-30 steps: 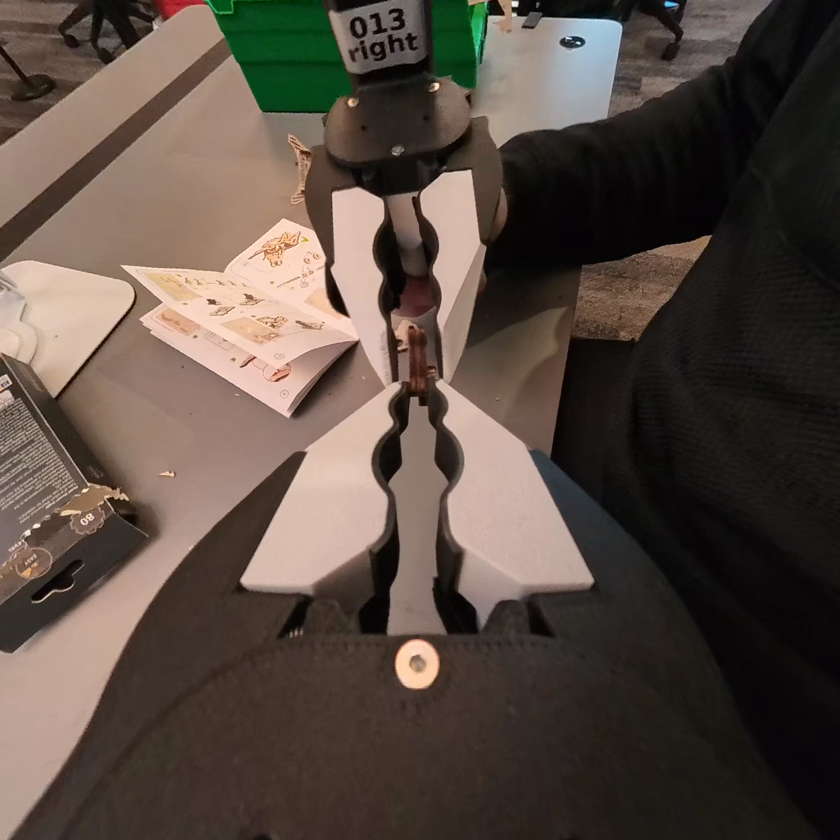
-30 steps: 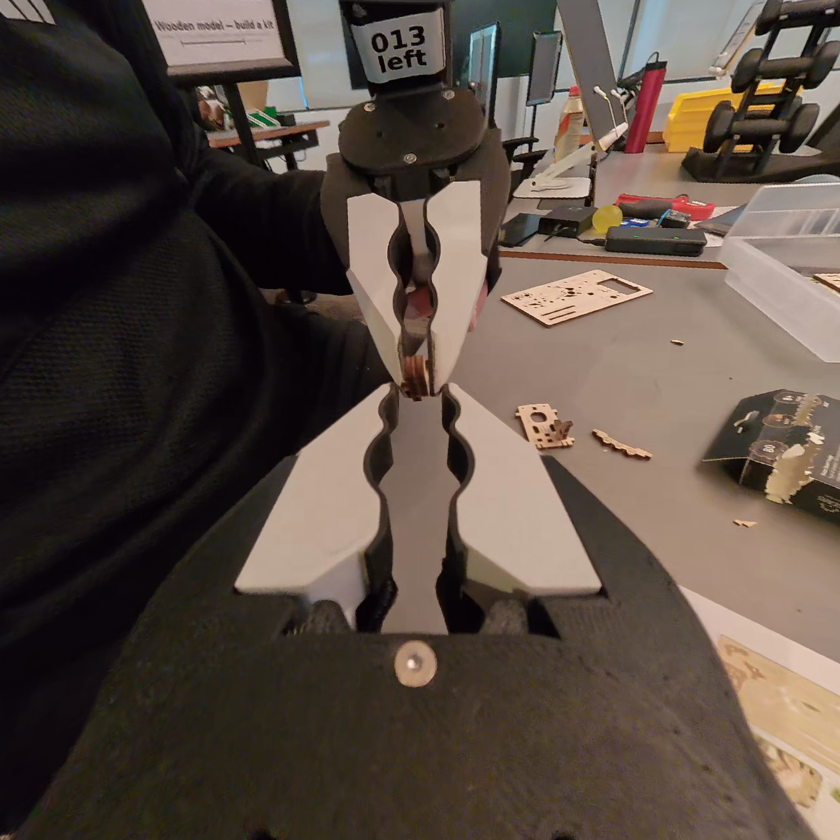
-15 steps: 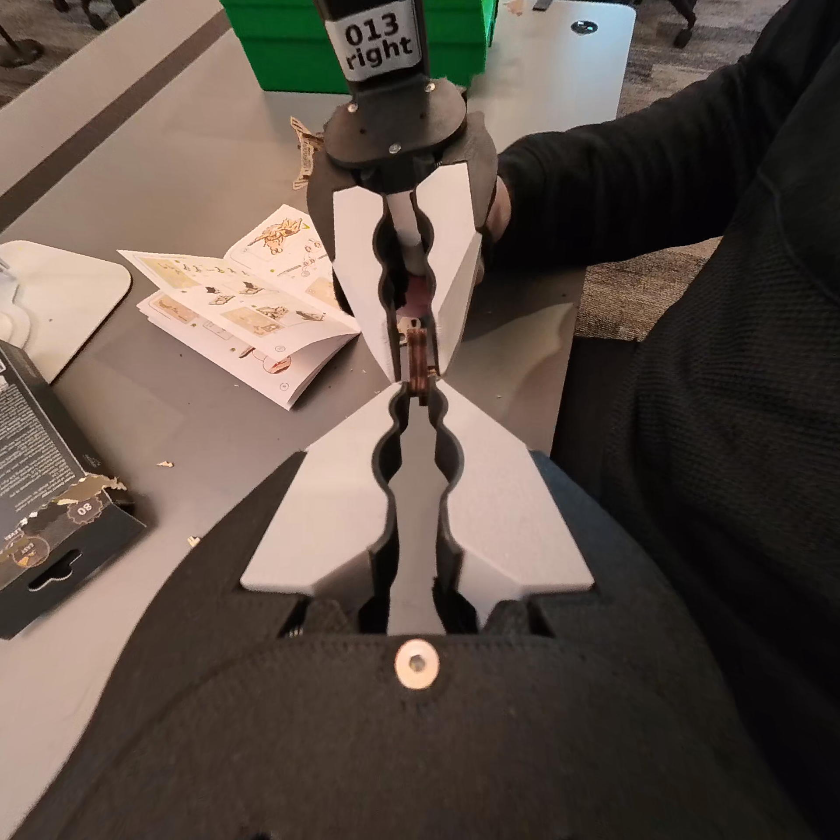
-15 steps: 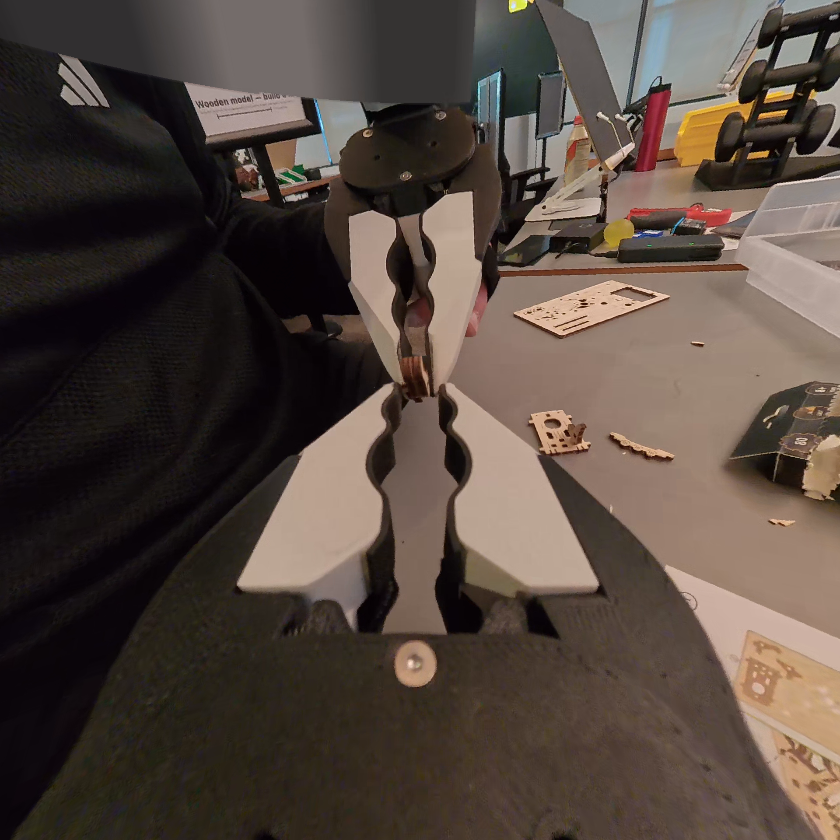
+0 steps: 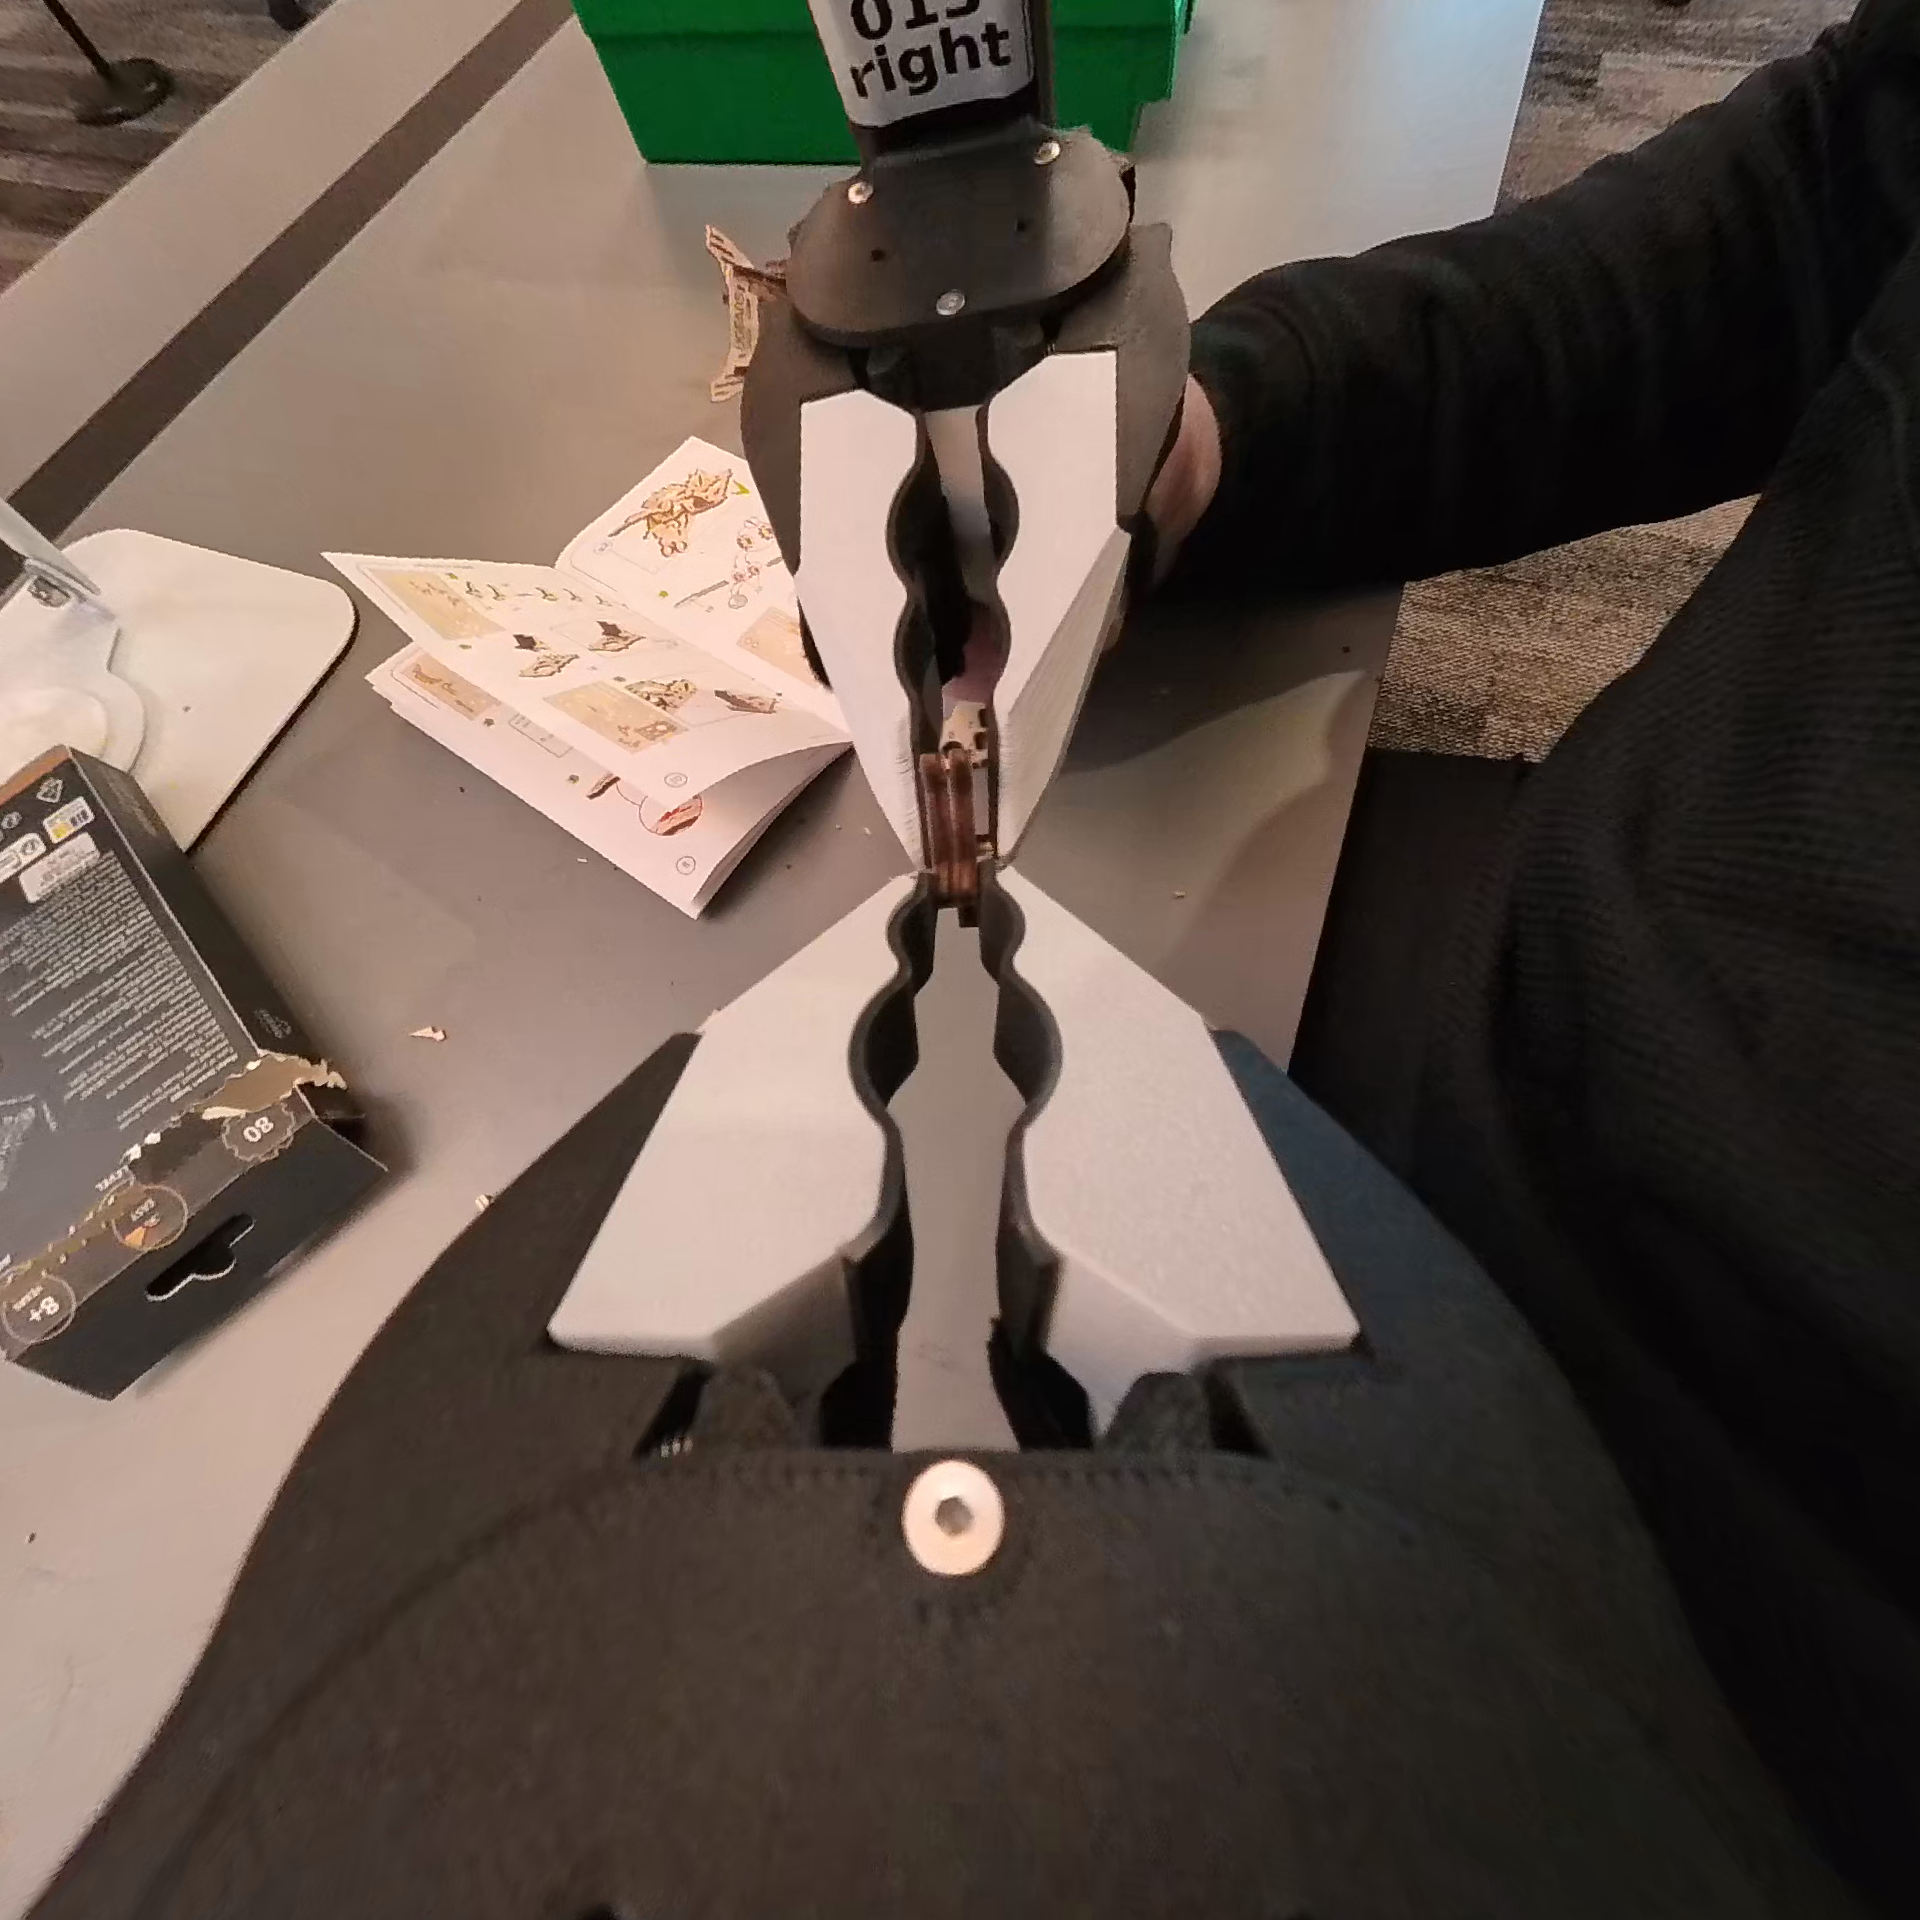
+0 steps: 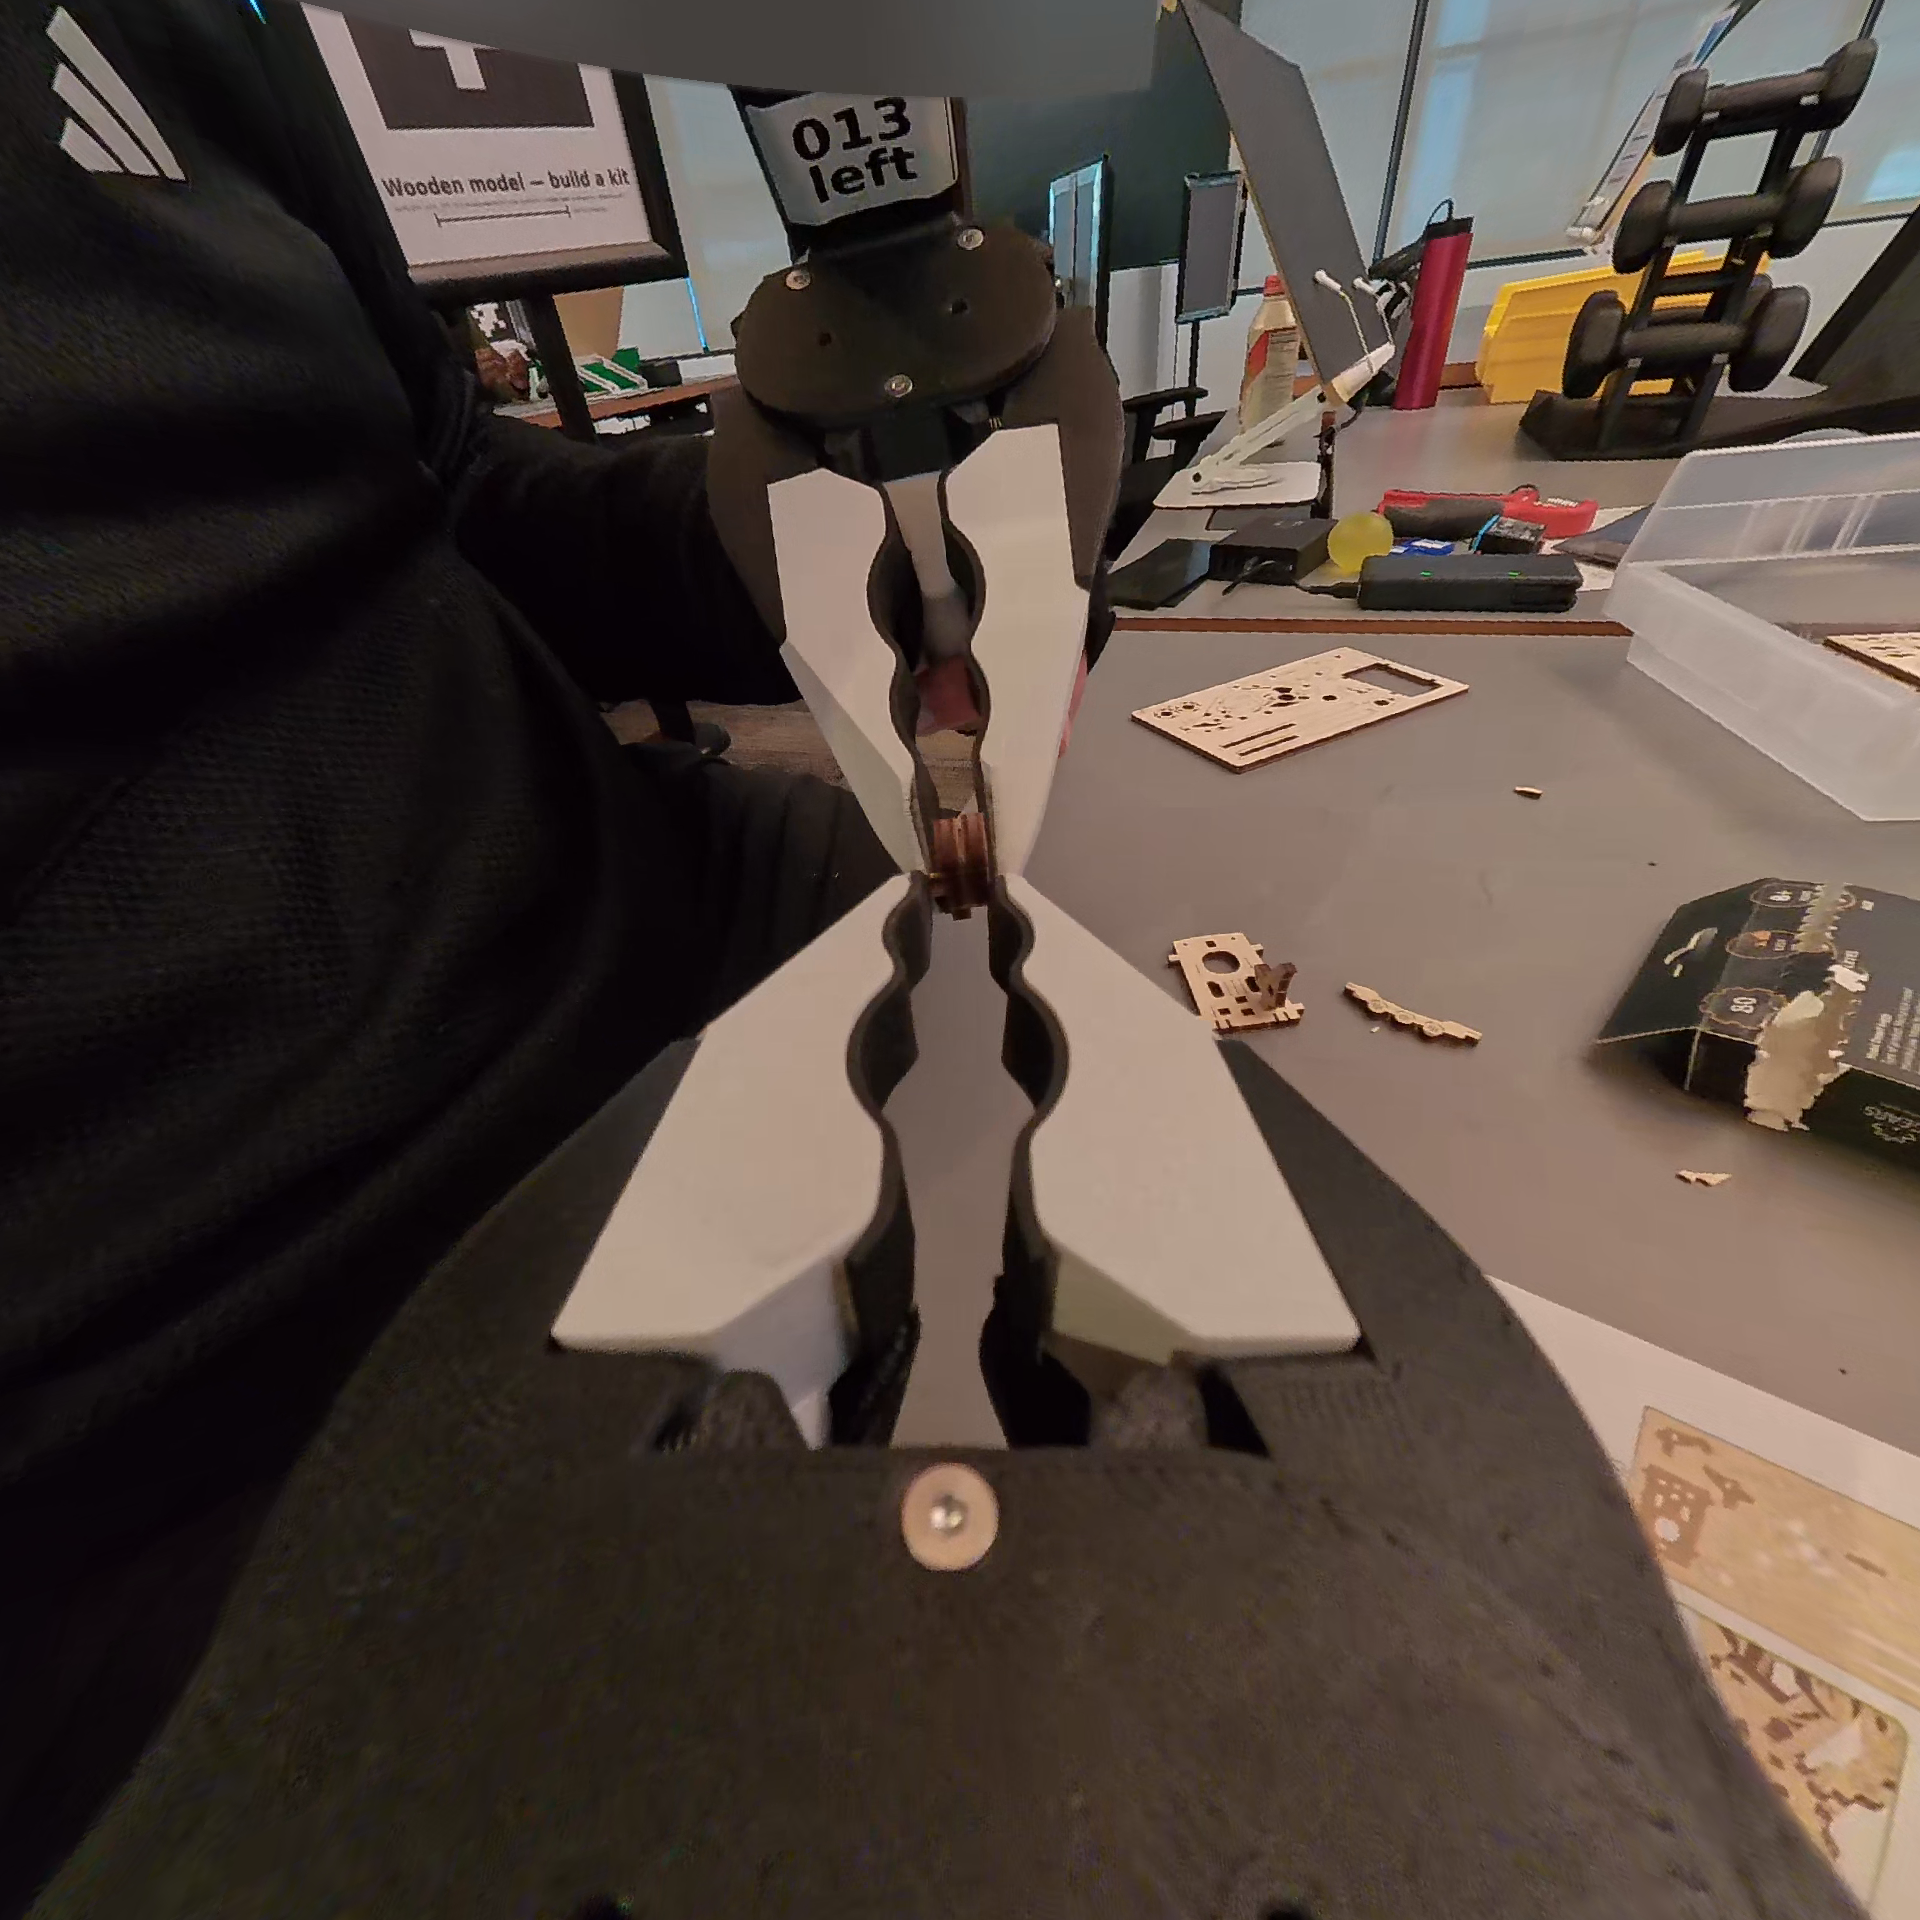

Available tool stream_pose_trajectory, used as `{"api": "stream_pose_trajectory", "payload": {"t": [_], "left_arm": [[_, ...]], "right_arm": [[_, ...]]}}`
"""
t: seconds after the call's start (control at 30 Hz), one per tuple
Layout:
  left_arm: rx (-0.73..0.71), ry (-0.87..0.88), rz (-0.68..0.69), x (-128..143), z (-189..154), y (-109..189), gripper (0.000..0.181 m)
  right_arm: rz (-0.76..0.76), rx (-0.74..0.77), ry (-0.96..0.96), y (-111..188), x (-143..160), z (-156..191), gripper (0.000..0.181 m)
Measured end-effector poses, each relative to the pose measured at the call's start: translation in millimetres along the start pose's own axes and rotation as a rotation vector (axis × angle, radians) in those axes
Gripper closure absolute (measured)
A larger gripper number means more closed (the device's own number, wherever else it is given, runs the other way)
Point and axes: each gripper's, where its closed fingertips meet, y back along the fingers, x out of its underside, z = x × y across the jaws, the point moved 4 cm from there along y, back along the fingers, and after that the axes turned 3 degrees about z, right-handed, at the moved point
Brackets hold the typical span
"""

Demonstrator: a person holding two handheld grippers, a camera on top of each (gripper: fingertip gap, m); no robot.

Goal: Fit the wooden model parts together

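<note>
Tongs (image 5: 951, 914) tip-to-tip pinch wooden part (image 5: 951, 831); torn box (image 5: 125, 1091) nearby.

Left gripper (image 5: 953, 906) and right gripper (image 5: 961, 842) meet tip to tip, both pinching a small brown wooden part (image 5: 951, 844) held on edge. Open instruction booklet (image 5: 613, 675) and black box (image 5: 135, 1081) lie on the grey table (image 5: 436, 416) to the left.

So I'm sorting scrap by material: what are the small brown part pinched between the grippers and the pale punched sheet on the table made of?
The small brown part looks like thin laser-cut plywood: stacked layers, dark scorched edges, matte. The pale punched sheet seems the same unfinished ply: flat, light tan, with cut-out holes and slots.
</note>
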Motion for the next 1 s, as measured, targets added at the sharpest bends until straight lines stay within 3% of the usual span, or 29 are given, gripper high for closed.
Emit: {"api": "stream_pose_trajectory", "payload": {"t": [0.03,0.7,1.0], "left_arm": [[-0.002,0.001,0.001,0.4,-0.1,-0.2,0.176],[0.007,0.007,-0.024,-0.2,-2.5,-0.4,0.176],[-0.220,-0.274,0.060,-3.9,0.4,-2.1,0.176]], "right_arm": [[0.002,0.002,0.003,0.1,0.3,0.0,0.174],[0.017,0.001,0.052,0.9,0.2,2.3,0.174],[0.008,0.073,0.129,3.0,-1.3,-0.2,0.168]]}}
